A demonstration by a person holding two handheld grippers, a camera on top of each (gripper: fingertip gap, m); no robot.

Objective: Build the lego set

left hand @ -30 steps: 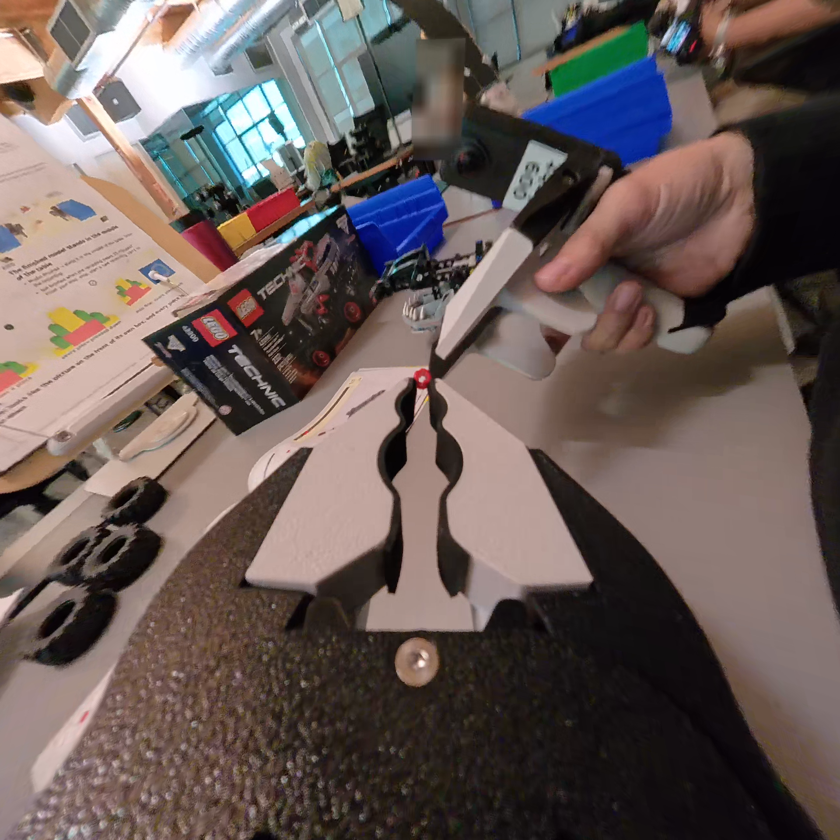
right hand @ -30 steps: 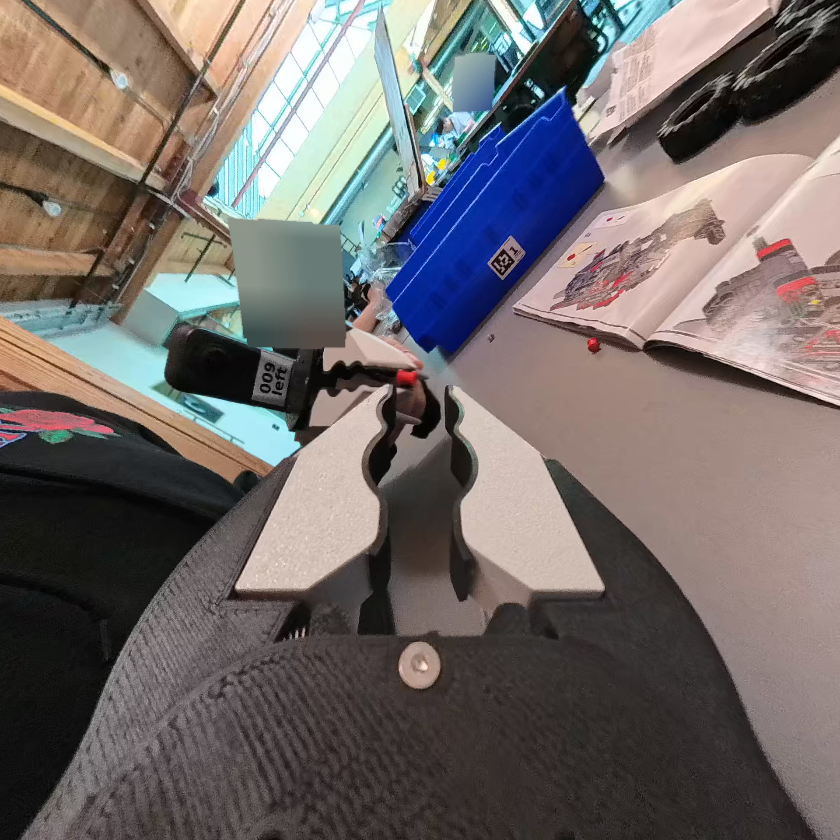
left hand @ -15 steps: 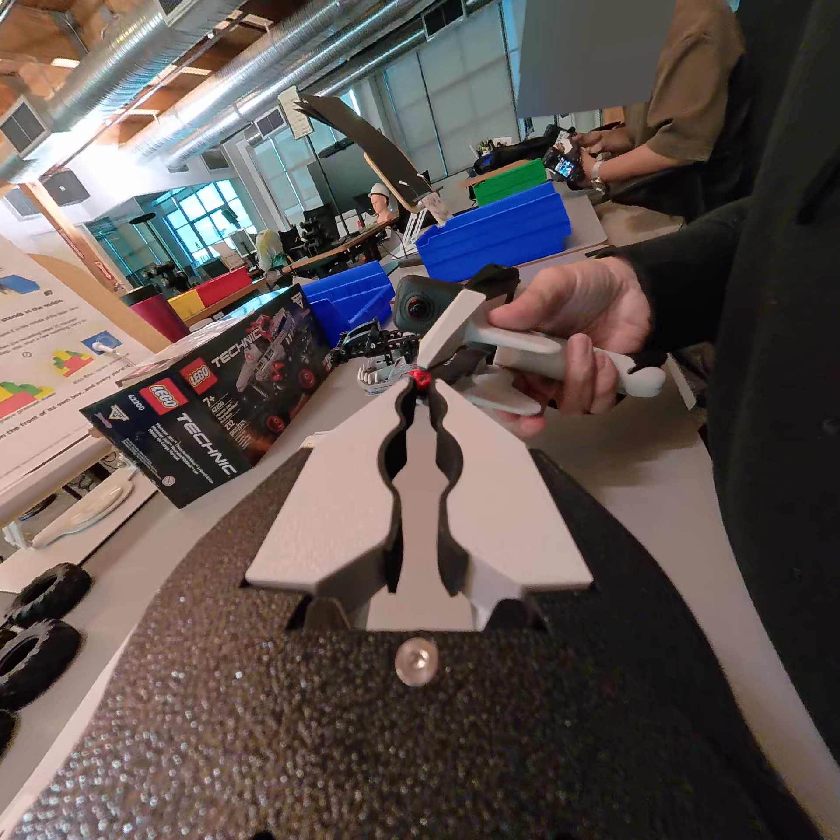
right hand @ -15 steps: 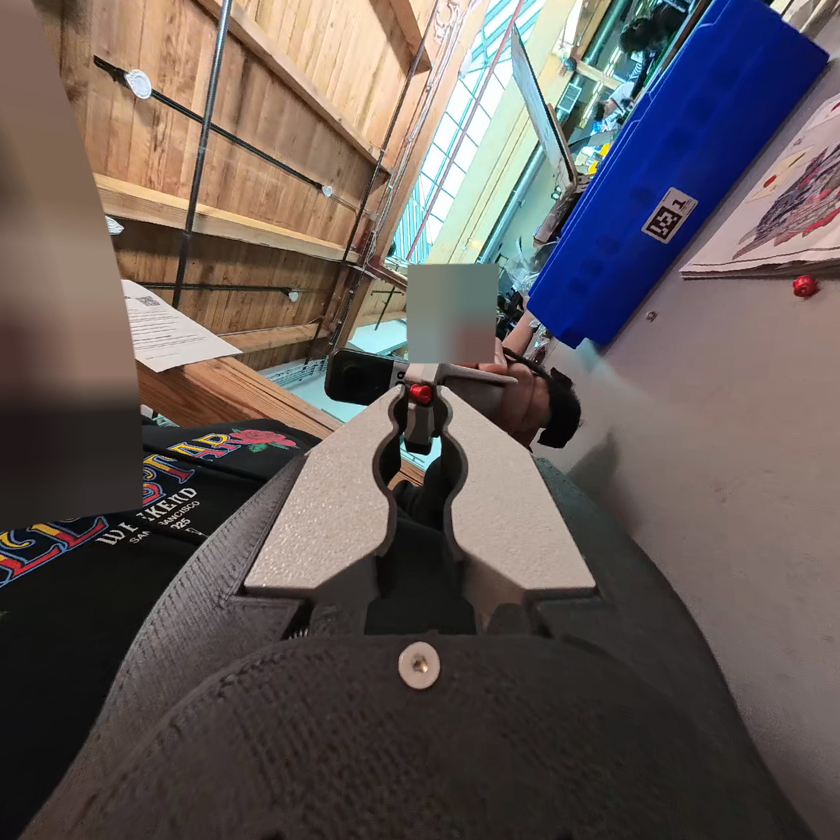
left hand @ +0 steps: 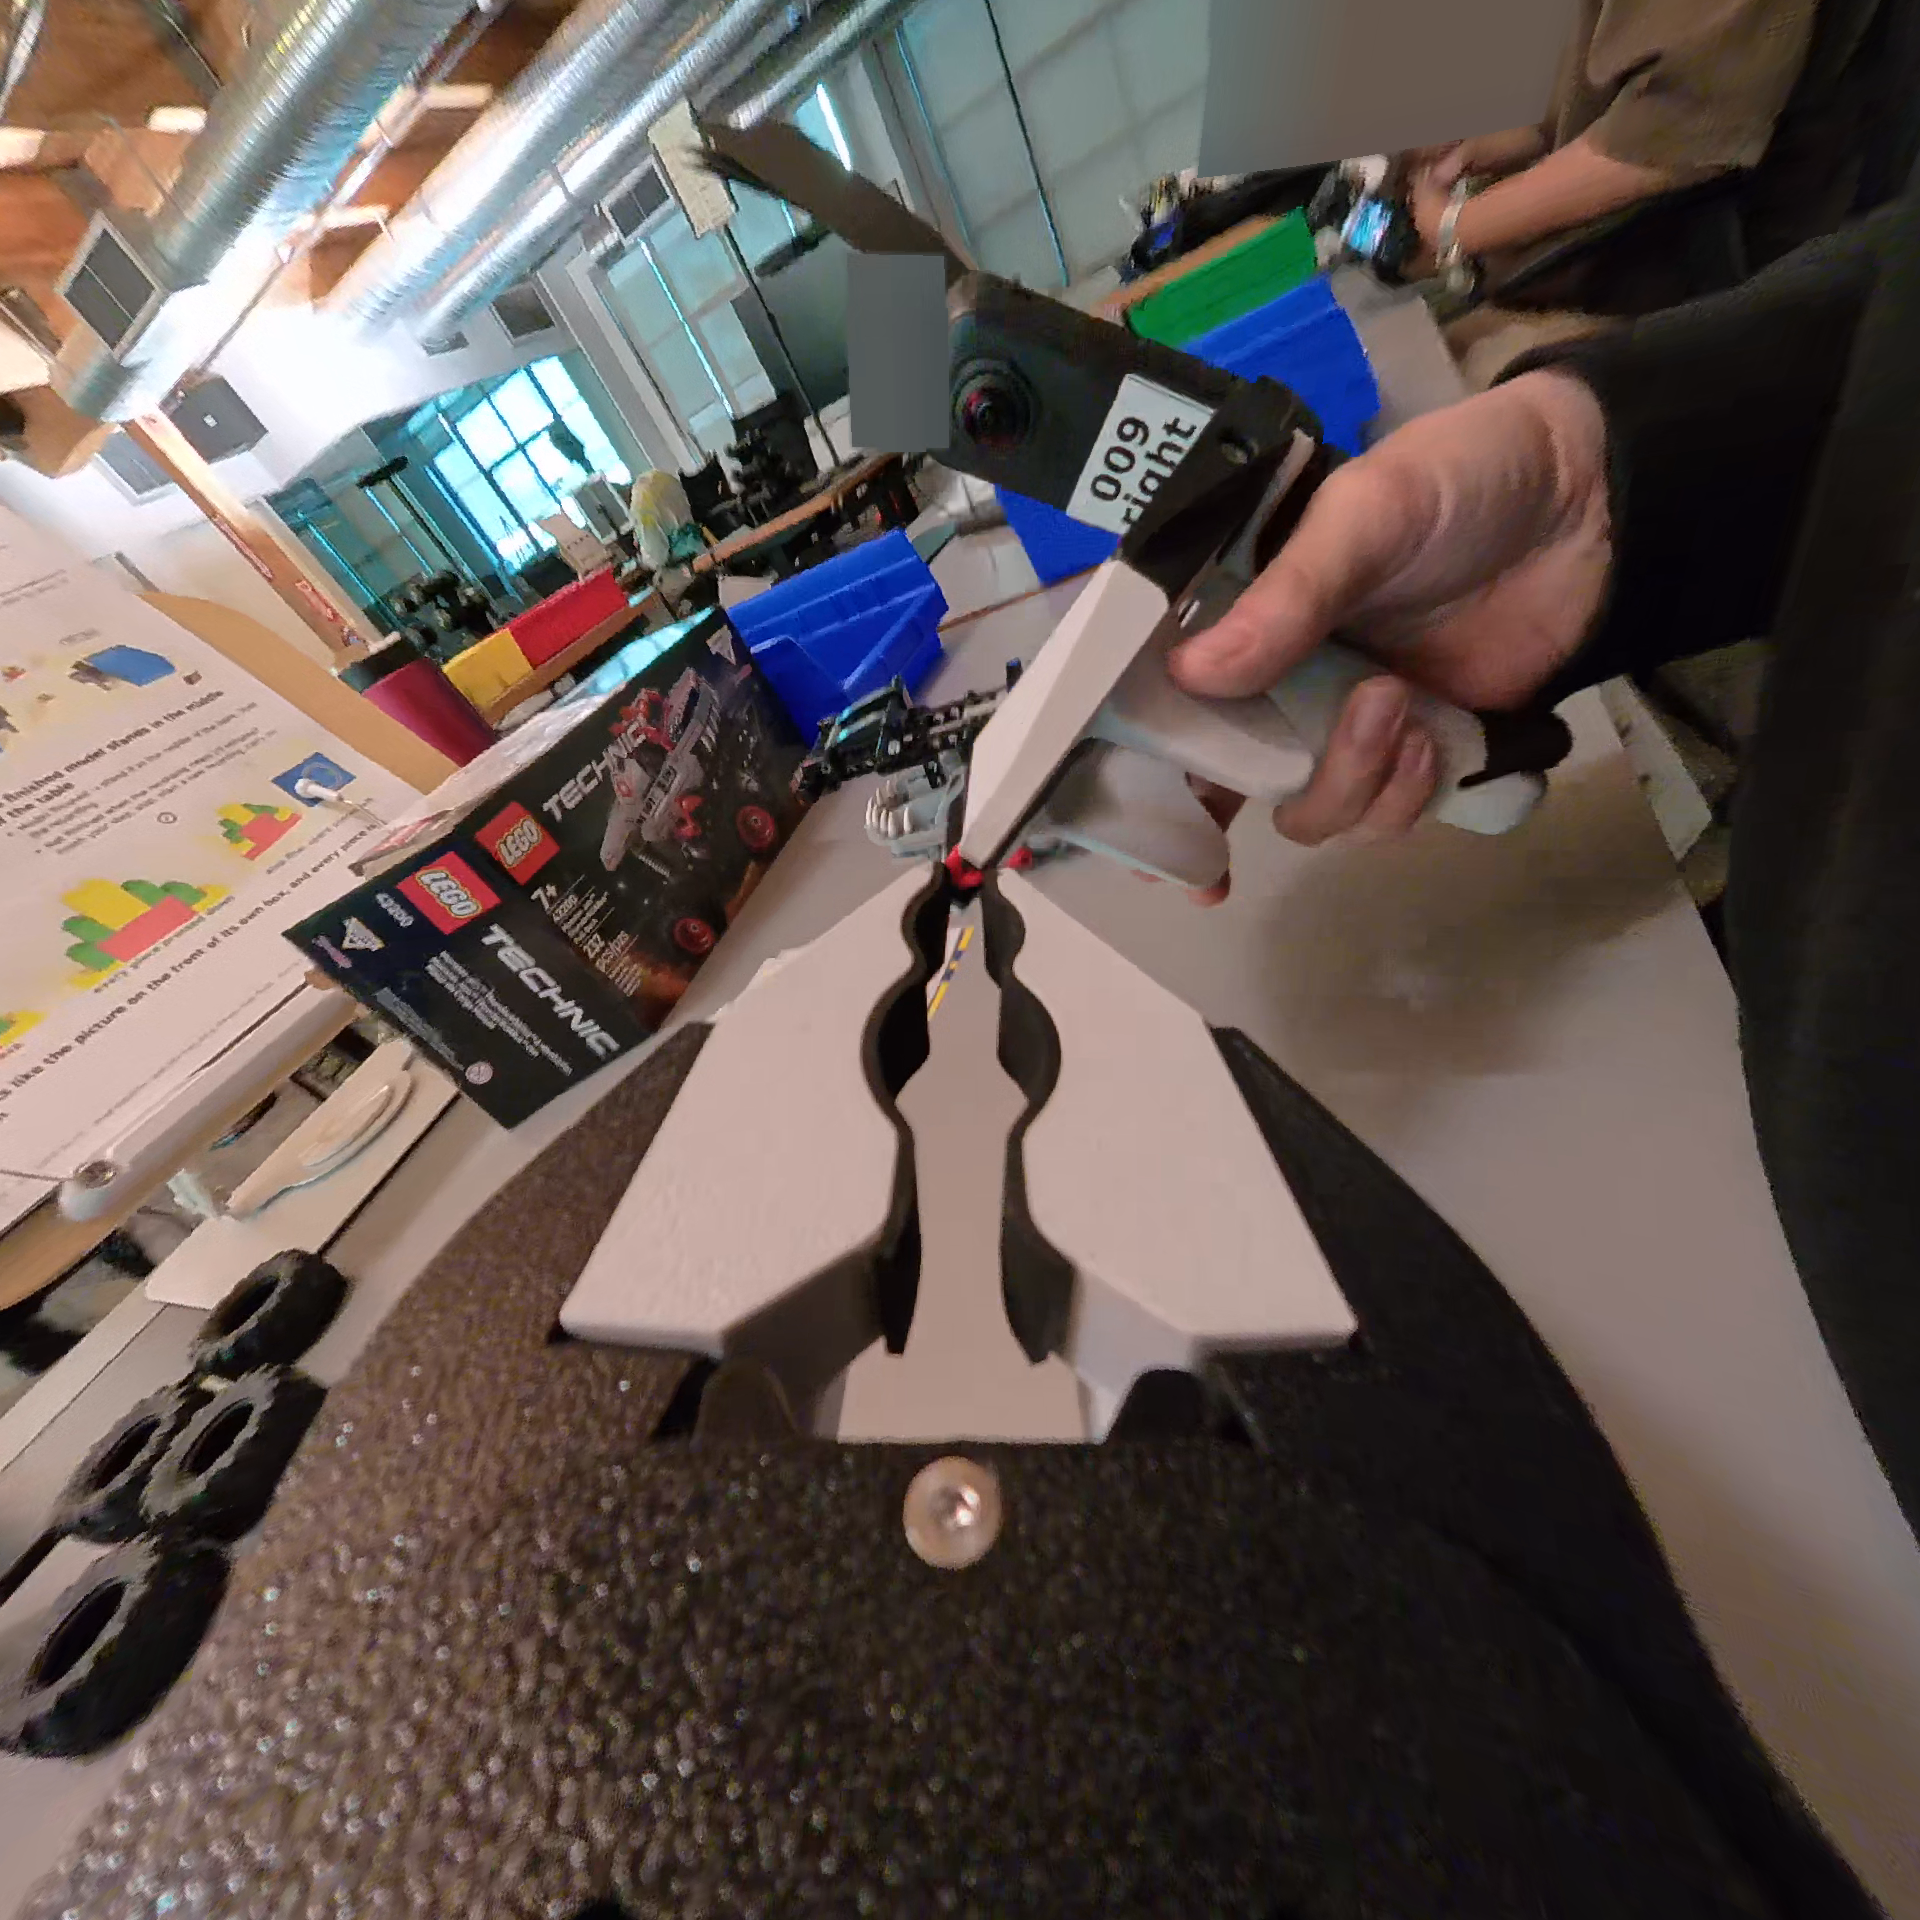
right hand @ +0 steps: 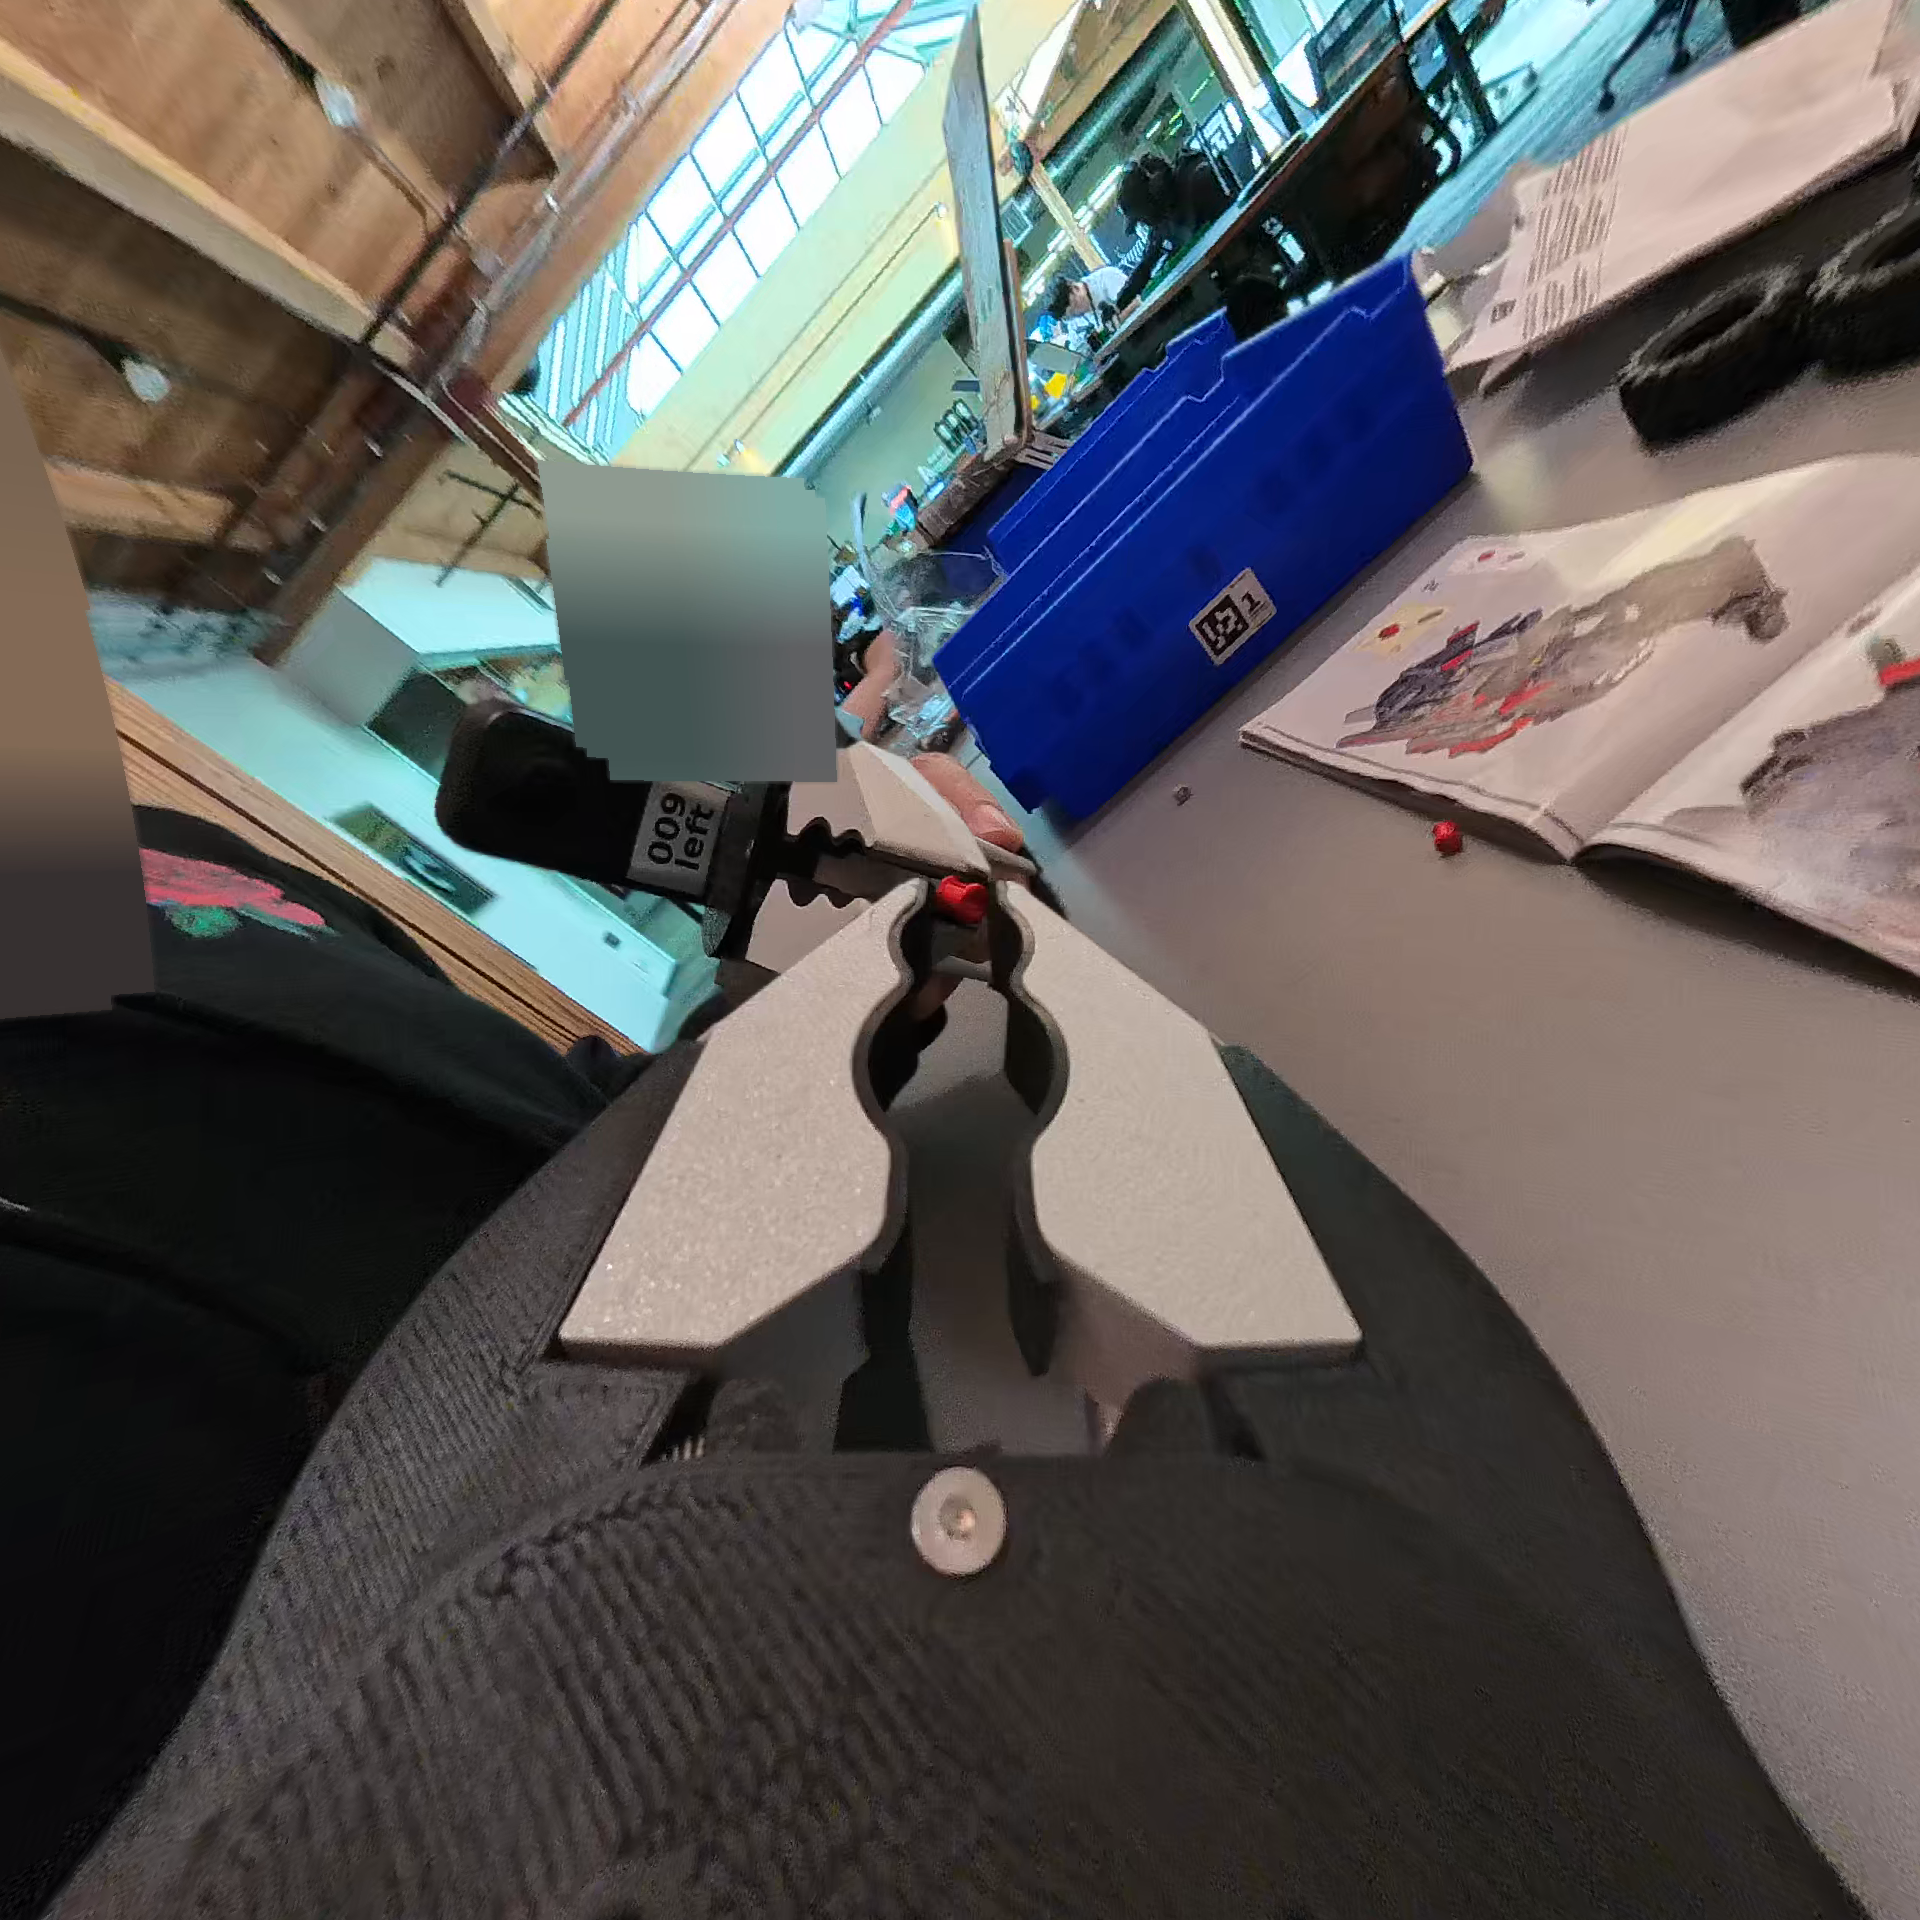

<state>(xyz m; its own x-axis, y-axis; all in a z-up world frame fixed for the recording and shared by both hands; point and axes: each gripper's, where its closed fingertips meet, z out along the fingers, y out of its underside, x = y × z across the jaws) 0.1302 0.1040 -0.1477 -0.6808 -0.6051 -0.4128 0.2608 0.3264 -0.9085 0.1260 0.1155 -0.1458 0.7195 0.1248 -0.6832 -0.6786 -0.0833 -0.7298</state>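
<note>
The grey table [left hand: 1455,1091] carries most of the work. On it stand the blue storage bins [right hand: 1226,582], the open instruction booklet [right hand: 1621,707] and the black set box [left hand: 551,904] with a red brand logo and a truck picture. The partly built black chassis [left hand: 894,727] lies behind the box; four black tires [left hand: 156,1455] lie loose, so I judge that much building is left. The left gripper [left hand: 961,894] and the right gripper [right hand: 961,899] meet tip to tip, both clenched on one small red pin [right hand: 962,900]. Another red pin [right hand: 1444,836] lies beside the booklet.
</note>
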